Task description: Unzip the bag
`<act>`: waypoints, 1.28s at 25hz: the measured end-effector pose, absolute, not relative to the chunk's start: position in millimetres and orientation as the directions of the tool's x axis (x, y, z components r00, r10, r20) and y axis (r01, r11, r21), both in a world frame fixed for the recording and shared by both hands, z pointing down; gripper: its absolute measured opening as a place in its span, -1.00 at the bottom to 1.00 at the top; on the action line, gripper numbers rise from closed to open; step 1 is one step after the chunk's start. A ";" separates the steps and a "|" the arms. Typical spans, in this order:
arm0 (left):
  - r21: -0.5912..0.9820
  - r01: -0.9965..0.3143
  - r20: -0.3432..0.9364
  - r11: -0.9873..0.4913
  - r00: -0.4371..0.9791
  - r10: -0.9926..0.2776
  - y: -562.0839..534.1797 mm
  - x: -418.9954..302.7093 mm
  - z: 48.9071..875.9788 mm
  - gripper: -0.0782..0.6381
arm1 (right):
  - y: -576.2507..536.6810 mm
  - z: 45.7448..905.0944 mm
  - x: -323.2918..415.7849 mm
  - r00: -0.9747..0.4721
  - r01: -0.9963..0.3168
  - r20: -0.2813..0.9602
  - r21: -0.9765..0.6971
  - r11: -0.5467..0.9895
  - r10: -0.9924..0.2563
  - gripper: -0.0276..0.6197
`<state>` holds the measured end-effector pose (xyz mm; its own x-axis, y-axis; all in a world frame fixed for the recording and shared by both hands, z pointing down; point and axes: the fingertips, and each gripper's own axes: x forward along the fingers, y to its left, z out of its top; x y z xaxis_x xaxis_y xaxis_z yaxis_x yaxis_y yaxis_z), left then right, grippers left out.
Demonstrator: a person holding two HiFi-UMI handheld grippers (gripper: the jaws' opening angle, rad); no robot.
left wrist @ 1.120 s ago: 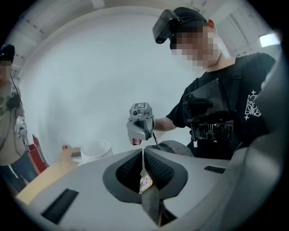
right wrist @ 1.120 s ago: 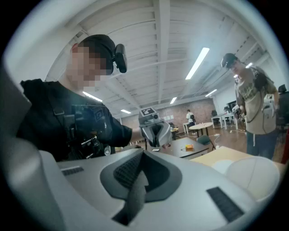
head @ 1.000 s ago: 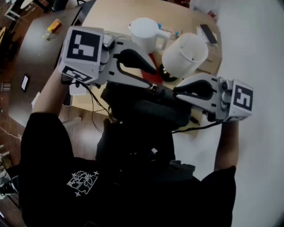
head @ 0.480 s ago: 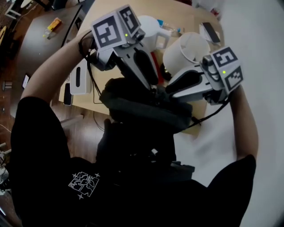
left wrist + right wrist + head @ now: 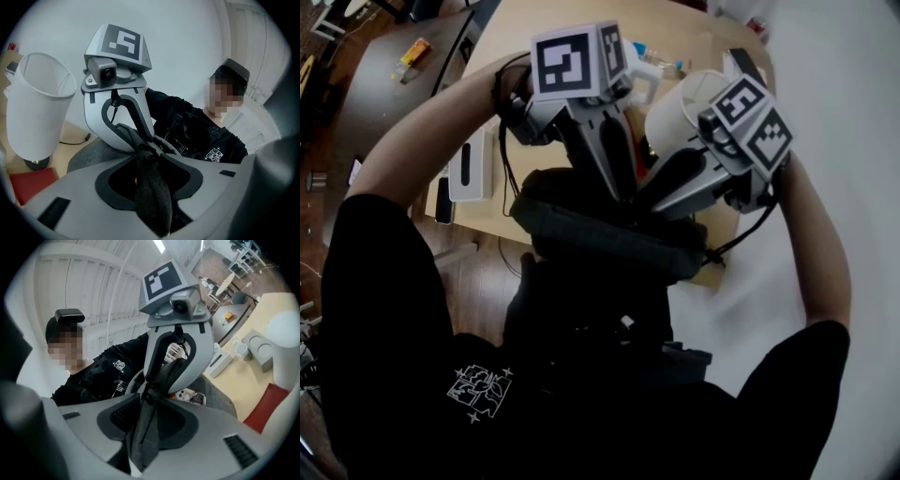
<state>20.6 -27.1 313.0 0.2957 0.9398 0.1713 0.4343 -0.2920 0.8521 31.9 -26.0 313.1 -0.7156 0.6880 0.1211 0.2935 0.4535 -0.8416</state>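
Observation:
A dark grey fabric bag sits at the near edge of the tan table, against the person's lap. Both grippers stand steeply over its top, tips close together. My left gripper is shut on a raised fold of the bag's fabric, which runs back between its jaws. My right gripper faces it and pinches the same ridge of fabric. Beyond the right gripper's tips the bag's mouth gapes, and small items show inside. No zipper pull can be made out.
A white lampshade-like tub stands just behind the grippers on a red mat. A white jug is behind the left gripper. A white box and a dark phone lie at the table's left edge.
Both grippers have swung up from lying flat along the bag to standing steeply over it. Their marker cubes moved away from the person and their tips drew together at the bag's top.

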 end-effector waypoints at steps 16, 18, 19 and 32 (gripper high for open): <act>0.839 0.457 0.238 -0.295 0.179 0.955 -16.3 23.8 300.4 -0.71 | -21.8 306.2 23.9 -0.646 0.277 0.211 -0.831 0.483 0.734 -0.81; 0.831 0.468 0.242 -0.302 0.185 0.952 -16.0 21.1 294.3 -0.74 | -20.1 298.7 24.8 -0.644 0.296 0.204 -0.822 0.486 0.737 -0.85; 0.826 0.470 0.248 -0.312 0.195 0.949 -16.5 20.5 292.6 -0.74 | -19.3 292.8 25.5 -0.645 0.308 0.196 -0.817 0.487 0.738 -0.86; 0.784 0.491 0.326 -0.380 0.196 0.925 -14.8 7.8 290.0 -0.77 | -10.1 288.0 29.1 -0.638 0.306 0.278 -0.764 0.568 0.718 -0.86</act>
<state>7.8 -14.8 290.0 0.1963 0.9248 0.3259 0.4908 -0.3804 0.7838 29.1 -10.1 288.0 -0.6382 0.7180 0.2778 0.3058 0.5675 -0.7645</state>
